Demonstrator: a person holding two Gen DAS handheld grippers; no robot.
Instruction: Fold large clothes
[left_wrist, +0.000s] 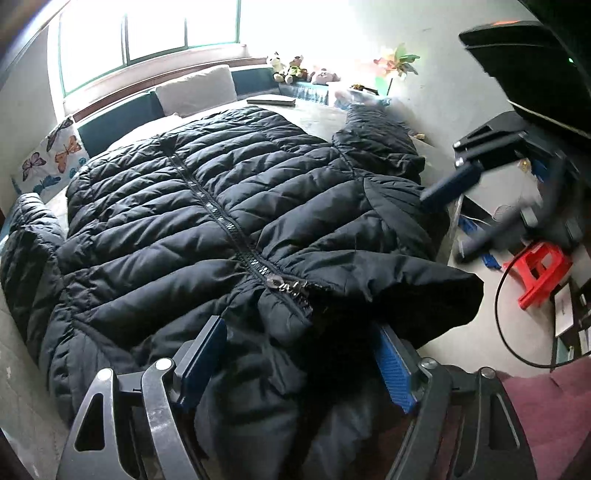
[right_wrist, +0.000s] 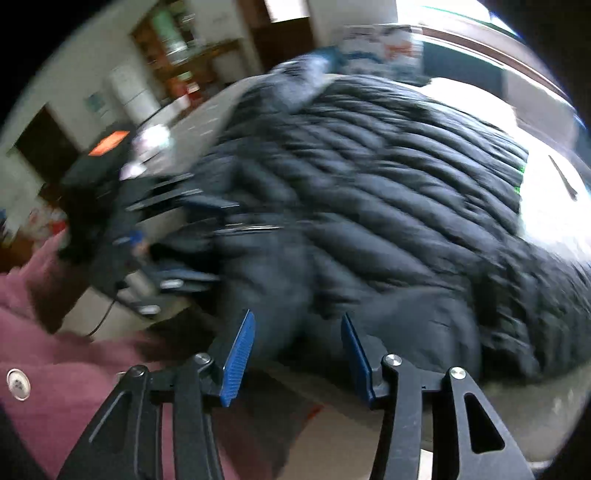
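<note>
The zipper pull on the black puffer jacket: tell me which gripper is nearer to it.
Left. The left gripper sits just below the zipper pull, over the collar; the right gripper is off beside the far sleeve.

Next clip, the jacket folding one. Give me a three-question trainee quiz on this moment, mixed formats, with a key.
1. True or false: the zipper on the black puffer jacket is done up along most of the front.
2. Multiple choice: in the left wrist view, what stands on the floor beyond the table edge at the right? A) a red plastic stool B) a green bucket C) a cardboard box
3. Fill in: the left gripper has its blue pads apart, with jacket fabric lying ____ them.

Key: 1 true; 2 A; 3 between
</note>
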